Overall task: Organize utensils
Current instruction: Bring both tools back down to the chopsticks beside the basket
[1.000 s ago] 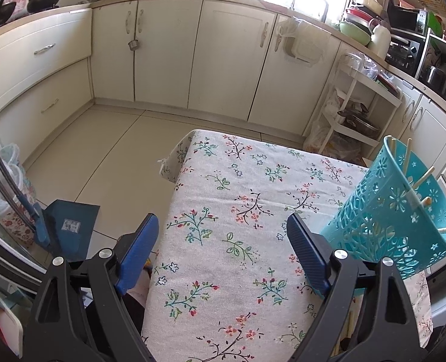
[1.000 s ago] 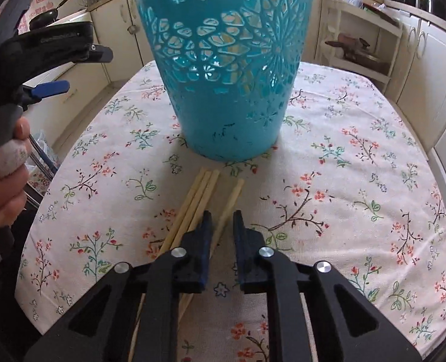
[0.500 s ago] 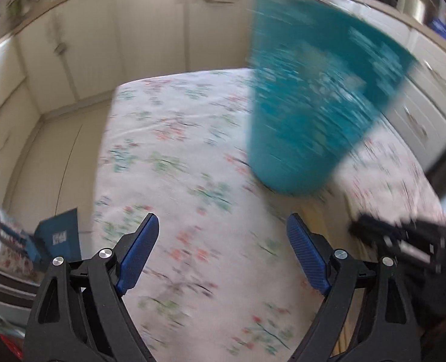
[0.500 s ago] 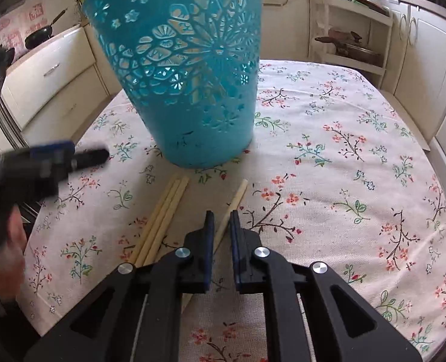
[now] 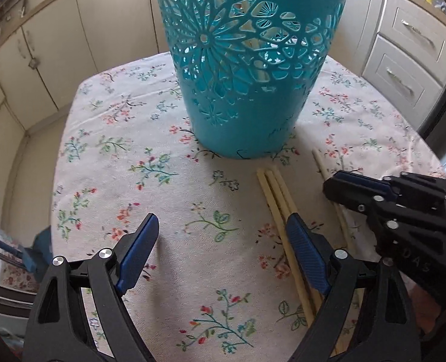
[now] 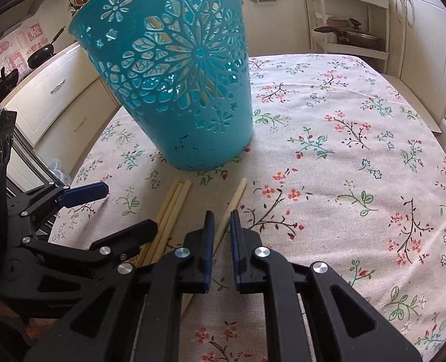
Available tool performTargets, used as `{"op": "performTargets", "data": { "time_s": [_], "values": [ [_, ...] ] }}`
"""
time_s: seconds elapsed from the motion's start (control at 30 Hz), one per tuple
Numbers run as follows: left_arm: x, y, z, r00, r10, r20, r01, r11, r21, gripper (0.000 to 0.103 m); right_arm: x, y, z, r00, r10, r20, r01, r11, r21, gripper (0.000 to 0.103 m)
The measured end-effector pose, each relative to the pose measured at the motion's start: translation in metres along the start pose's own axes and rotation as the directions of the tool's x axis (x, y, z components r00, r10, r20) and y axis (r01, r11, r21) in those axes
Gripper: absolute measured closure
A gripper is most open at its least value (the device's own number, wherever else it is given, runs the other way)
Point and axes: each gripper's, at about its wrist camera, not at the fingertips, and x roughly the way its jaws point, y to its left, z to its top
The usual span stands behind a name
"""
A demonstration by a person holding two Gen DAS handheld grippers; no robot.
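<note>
A turquoise plastic basket [image 5: 247, 69] stands upright on the floral tablecloth [image 6: 358, 150], its wall pierced with flower-shaped cut-outs through which pale sticks inside show; just in front of its base lie pale wooden chopsticks, round and plain; three chopsticks [image 6: 170, 208] lie side by side touching, and a single chopstick [image 6: 237, 196] lies a little apart to their right; the right gripper [image 6: 221, 220] has its blue-padded jaws drawn nearly together around the near part of the single chopstick, which runs between them, though whether the pads press on it cannot be told; the left gripper [image 5: 223, 238] hangs over the cloth with its jaws wide apart and holding nothing, its right finger over the three chopsticks.
</note>
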Motion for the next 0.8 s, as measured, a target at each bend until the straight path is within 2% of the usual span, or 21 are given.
{"op": "performTargets", "data": {
  "time_s": [0.23,0.33,0.53,0.6,0.7,0.77,0.8],
  "values": [
    [0.000,-0.001,0.001,1.000,0.027,-0.004,-0.027,1.000,0.016,0.021,-0.001,0.001,0.001,1.000,0.007,0.000,-0.007,1.000,-0.001,0.088],
    [0.001,-0.003,0.004,1.000,0.019,0.001,-0.019,1.000,0.016,0.029,-0.001,0.002,0.001,1.000,0.007,-0.001,-0.007,1.000,-0.006,0.087],
    [0.001,-0.006,0.005,1.000,0.011,0.008,-0.011,1.000,0.016,0.036,0.000,0.002,0.002,1.000,0.011,-0.001,-0.011,1.000,-0.008,0.086],
    [0.000,-0.007,0.005,1.000,-0.002,0.010,0.002,1.000,0.016,0.043,0.000,0.002,0.001,1.000,0.012,-0.001,-0.012,1.000,-0.010,0.085],
    [-0.001,-0.011,0.005,1.000,-0.022,0.017,0.021,0.999,0.032,0.065,0.000,0.003,0.001,1.000,0.018,0.000,-0.018,1.000,-0.010,0.083],
    [-0.002,-0.014,0.005,0.999,-0.036,0.018,0.035,0.998,0.046,0.087,0.000,0.003,0.001,1.000,0.020,0.000,-0.020,1.000,-0.011,0.083],
    [-0.002,-0.014,0.005,0.999,-0.043,0.016,0.042,0.998,0.047,0.092,0.000,0.003,0.001,1.000,0.021,0.000,-0.021,1.000,-0.011,0.082]
  ]
}}
